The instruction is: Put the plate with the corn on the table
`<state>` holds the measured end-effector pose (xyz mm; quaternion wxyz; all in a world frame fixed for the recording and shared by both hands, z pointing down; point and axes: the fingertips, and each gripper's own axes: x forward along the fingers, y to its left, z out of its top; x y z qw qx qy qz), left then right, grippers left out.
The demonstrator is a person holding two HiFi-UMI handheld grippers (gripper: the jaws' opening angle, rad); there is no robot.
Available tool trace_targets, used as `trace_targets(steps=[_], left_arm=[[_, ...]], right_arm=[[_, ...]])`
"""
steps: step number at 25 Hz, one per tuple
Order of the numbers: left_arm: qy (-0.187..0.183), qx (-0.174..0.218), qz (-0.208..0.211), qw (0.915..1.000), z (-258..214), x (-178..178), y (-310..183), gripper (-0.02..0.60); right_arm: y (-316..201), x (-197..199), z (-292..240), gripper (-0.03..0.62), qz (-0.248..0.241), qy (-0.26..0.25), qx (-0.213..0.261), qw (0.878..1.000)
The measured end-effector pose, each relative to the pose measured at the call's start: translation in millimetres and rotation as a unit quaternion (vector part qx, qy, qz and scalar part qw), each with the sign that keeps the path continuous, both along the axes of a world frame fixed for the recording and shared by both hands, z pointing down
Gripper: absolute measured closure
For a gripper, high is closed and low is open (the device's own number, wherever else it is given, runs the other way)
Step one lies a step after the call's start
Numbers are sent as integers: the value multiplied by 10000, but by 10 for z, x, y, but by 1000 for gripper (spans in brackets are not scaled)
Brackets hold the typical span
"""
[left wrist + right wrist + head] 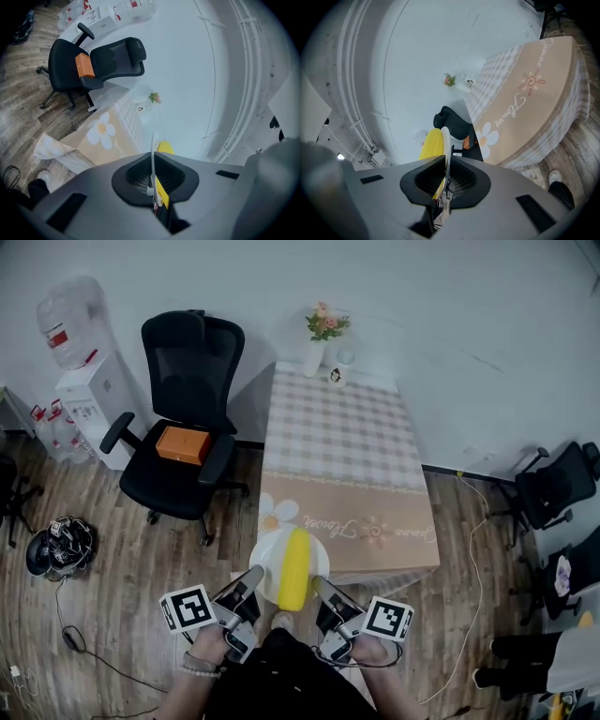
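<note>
A white plate [266, 559] carrying a yellow corn cob [294, 567] hangs in the air at the near end of the table [339, 456]. My left gripper [251, 579] is shut on the plate's left rim and my right gripper [322, 589] is shut on its right rim. In the left gripper view the plate [153, 154] shows edge-on between the jaws with the corn [165, 148] behind it. The right gripper view shows the plate's rim [446, 140] edge-on too, the corn [432, 143] to its left. The table carries a checked cloth with a flower-printed tan front.
A vase of flowers [321, 334] and two small items stand at the table's far end by the wall. A black office chair [184, 418] with an orange box [182, 443] on its seat is left of the table. Another black chair [555, 486] and cables are at the right.
</note>
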<state>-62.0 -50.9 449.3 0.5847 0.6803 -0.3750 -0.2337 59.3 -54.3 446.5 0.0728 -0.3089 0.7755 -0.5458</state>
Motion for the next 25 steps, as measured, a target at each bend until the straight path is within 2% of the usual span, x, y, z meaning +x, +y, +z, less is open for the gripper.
trace_targets(steps=[8, 14, 17, 20, 25], left_arm=[[-5, -5, -229, 9997, -6, 181, -496, 560], [28, -106, -338, 9994, -4, 307, -664, 559], [56, -77, -304, 9995, -19, 374, -732, 558], [42, -8, -230, 9997, -51, 445, -775, 558], [72, -28, -90, 9999, -85, 522, -876, 558]], right_arm=[[-562, 166, -18, 542, -249, -90, 58, 9996], [-756, 297, -27, 543, -244, -210, -15, 9995], [-823, 349, -72, 542, -264, -243, 135, 9993], [-826, 424, -56, 542, -124, -279, -6, 9995], [-895, 504, -120, 542, 45, -283, 63, 9996]])
